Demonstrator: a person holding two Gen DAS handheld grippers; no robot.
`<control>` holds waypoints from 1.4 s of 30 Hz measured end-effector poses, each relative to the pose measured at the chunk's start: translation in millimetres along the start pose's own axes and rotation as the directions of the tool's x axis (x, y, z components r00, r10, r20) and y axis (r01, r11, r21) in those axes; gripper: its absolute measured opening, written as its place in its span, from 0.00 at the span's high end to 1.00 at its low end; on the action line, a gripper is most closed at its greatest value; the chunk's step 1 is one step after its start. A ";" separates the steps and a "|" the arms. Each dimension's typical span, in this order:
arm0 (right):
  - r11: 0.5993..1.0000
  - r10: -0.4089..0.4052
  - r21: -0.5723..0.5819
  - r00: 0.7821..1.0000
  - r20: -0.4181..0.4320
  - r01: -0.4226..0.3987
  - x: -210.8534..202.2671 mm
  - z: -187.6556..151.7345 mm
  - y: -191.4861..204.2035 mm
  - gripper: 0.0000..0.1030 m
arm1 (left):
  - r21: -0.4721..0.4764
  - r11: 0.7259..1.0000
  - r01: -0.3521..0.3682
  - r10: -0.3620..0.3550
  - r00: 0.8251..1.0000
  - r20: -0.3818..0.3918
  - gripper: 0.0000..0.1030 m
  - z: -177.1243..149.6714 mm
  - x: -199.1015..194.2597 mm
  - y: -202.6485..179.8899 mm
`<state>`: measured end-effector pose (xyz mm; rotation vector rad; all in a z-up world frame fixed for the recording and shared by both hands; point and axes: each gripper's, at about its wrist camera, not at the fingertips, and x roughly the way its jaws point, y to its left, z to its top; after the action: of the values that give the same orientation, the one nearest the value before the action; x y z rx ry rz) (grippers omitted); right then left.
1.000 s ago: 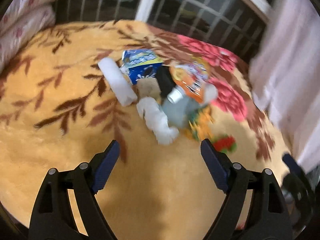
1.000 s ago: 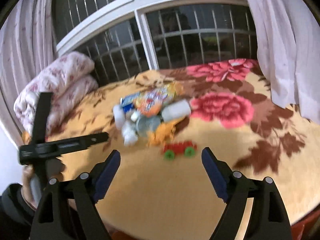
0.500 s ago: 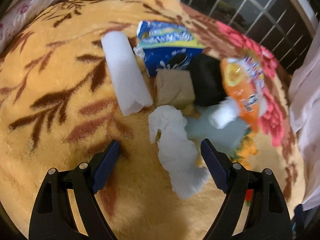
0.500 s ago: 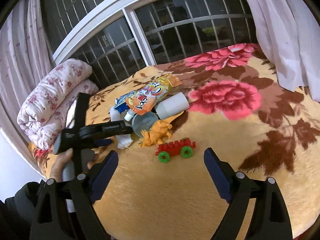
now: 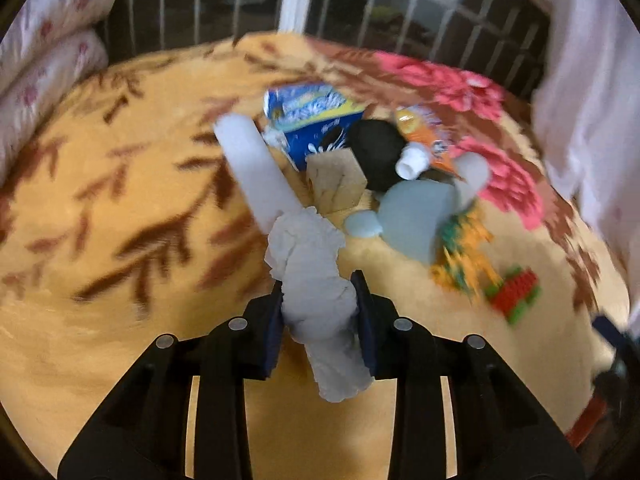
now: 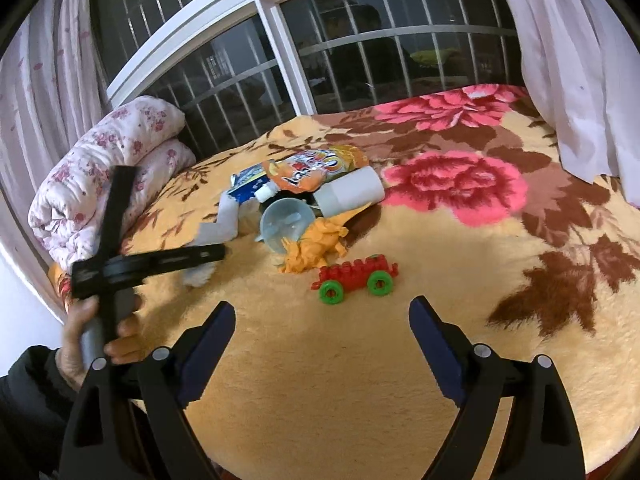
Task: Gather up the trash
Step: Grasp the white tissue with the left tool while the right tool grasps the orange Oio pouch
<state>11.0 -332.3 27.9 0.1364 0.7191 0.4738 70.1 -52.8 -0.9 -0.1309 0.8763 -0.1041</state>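
Observation:
My left gripper [image 5: 318,300] is shut on a crumpled white tissue [image 5: 316,276], held just above the blanket in front of the trash pile. The pile holds a white paper roll [image 5: 256,172], a blue milk carton [image 5: 312,116], a small cardboard box [image 5: 336,184], a black item [image 5: 376,148], an orange drink pouch [image 5: 428,136] and a clear cup [image 5: 412,216]. In the right wrist view the left gripper [image 6: 152,260] hides most of the tissue [image 6: 200,274], beside the pile with its pouch [image 6: 316,170] and cup [image 6: 286,222]. My right gripper [image 6: 322,320] is open and empty, well short of the pile.
An orange toy dinosaur [image 6: 316,246] and a red toy car with green wheels [image 6: 356,276] lie near the pile on the floral blanket [image 6: 440,320]. A folded quilt [image 6: 104,180] lies at the left. A barred window [image 6: 360,48] and curtains [image 6: 580,60] stand behind.
My left gripper closed on the white tissue and lifted it back from the pile. The right gripper stayed open and barely moved.

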 end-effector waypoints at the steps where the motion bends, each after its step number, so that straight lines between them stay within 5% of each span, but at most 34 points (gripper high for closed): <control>1: 1.000 -0.001 -0.007 1.000 0.001 0.001 1.2 -0.3 2.4 0.16 | 0.015 1.000 0.003 -0.003 1.000 0.010 0.70 -3.5 -8.1 2.2; 10: 0.998 0.045 0.050 0.998 -0.037 -0.043 24.9 25.7 18.2 0.15 | 0.120 0.991 -0.066 0.054 0.994 0.099 0.70 -27.4 -43.4 25.1; 18: 0.996 0.060 0.072 0.993 -0.101 -0.053 78.5 128.1 37.0 0.07 | 0.050 0.998 -0.024 0.022 0.999 0.034 0.70 -39.9 -17.5 36.5; 23: 0.948 0.077 0.319 0.960 -0.269 0.013 157.7 179.5 2.3 0.05 | 0.078 0.996 -0.047 0.043 0.998 0.048 0.70 -42.4 -12.8 33.9; 26: 0.878 0.101 0.471 0.932 -0.349 0.081 196.0 184.9 -22.0 0.05 | 0.099 0.993 -0.060 0.055 0.997 0.051 0.70 -43.5 -11.1 30.6; 29: 0.836 0.125 0.535 0.906 -0.406 0.124 224.0 184.3 -31.5 0.05 | 0.101 0.993 -0.056 0.051 0.998 0.049 0.70 -42.9 -10.1 31.2; 32: 0.839 0.097 0.517 0.890 -0.446 0.167 245.4 185.3 -27.4 0.05 | 0.081 0.996 -0.040 0.037 0.998 0.041 0.70 -40.8 -9.5 34.7; 35: 0.846 0.064 0.490 0.872 -0.486 0.211 259.9 181.9 -21.3 0.23 | 0.074 0.997 -0.036 0.033 0.999 0.042 0.70 -40.3 -9.0 35.5; 36: 0.850 0.034 0.471 0.867 -0.498 0.237 262.5 180.6 -20.0 0.47 | 0.074 0.997 -0.037 0.034 0.998 0.043 0.70 -40.2 -8.8 35.2; 42: 0.869 0.032 0.463 0.913 -0.408 0.177 232.9 184.0 -13.5 0.57 | 0.070 0.997 -0.043 0.040 0.998 0.046 0.70 -40.6 -8.5 33.9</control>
<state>289.6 -229.2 21.9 0.5011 1.2462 0.2322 34.7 -21.0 -25.5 -0.0482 0.8288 -0.0934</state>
